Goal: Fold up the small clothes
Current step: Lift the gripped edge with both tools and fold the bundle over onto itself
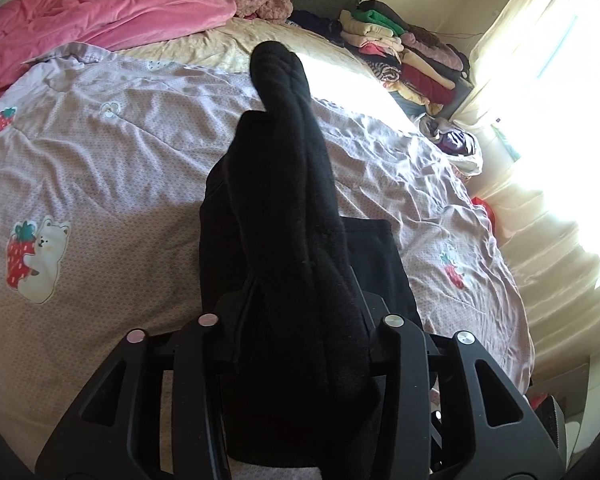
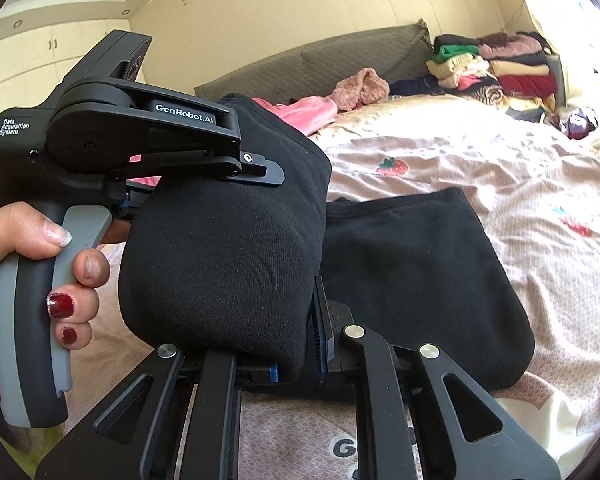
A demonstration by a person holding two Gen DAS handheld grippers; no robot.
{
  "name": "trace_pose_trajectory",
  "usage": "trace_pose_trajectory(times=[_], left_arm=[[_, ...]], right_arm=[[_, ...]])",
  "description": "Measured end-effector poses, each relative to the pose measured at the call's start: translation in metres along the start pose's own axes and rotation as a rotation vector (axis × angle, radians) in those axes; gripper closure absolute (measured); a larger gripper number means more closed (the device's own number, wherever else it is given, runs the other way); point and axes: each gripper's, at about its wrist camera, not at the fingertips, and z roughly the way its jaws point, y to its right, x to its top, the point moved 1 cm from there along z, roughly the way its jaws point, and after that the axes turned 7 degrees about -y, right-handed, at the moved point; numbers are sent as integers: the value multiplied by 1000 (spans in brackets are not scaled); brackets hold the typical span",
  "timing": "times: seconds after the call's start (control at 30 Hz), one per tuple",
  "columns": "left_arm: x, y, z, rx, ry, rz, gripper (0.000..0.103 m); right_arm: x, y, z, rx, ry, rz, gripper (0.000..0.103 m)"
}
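Note:
A black knit garment (image 2: 416,276) lies on the bed, and one side of it is lifted and folded over. My left gripper (image 2: 260,176) is shut on the lifted black fold (image 2: 220,256) and holds it up above the bed. In the left wrist view the fold (image 1: 288,216) drapes between the fingers and hides the tips. My right gripper (image 2: 300,320) is shut on the lower edge of the same fold, with a blue-padded finger (image 2: 322,320) pressed against the cloth.
The bed has a lilac strawberry-print quilt (image 1: 100,160). A pink blanket (image 1: 92,16) and a grey pillow (image 2: 308,60) lie at the head. A stack of folded clothes (image 1: 412,52) stands at the far right by the bright curtained window (image 1: 548,100).

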Motion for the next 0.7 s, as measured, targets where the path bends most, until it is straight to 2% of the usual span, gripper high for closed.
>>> trace_pose_trajectory(times=[0.17,0.27,0.3,0.4,0.43,0.47,0.7], left_arm=[[0,1,6,18,-7,-1,62],[0,1,4,51,7,6,48],[0,1,3,51,11,7,45],[2,1,-2,26,15,-4,41],[2,1,-4,24,18,-6,34],[2,1,-7,23,27,-4,31],[1,8,-15,13,44,35,31]], right_arm=[[0,4,1,6,-10,23,91],[0,5,1,3,-13,23,91],[0,5,2,1,-15,24,91],[0,7,3,-4,-24,33,91],[0,8,3,-4,-29,38,91],[0,10,5,-6,-33,44,91],[-4,26,7,10,-66,118,90]])
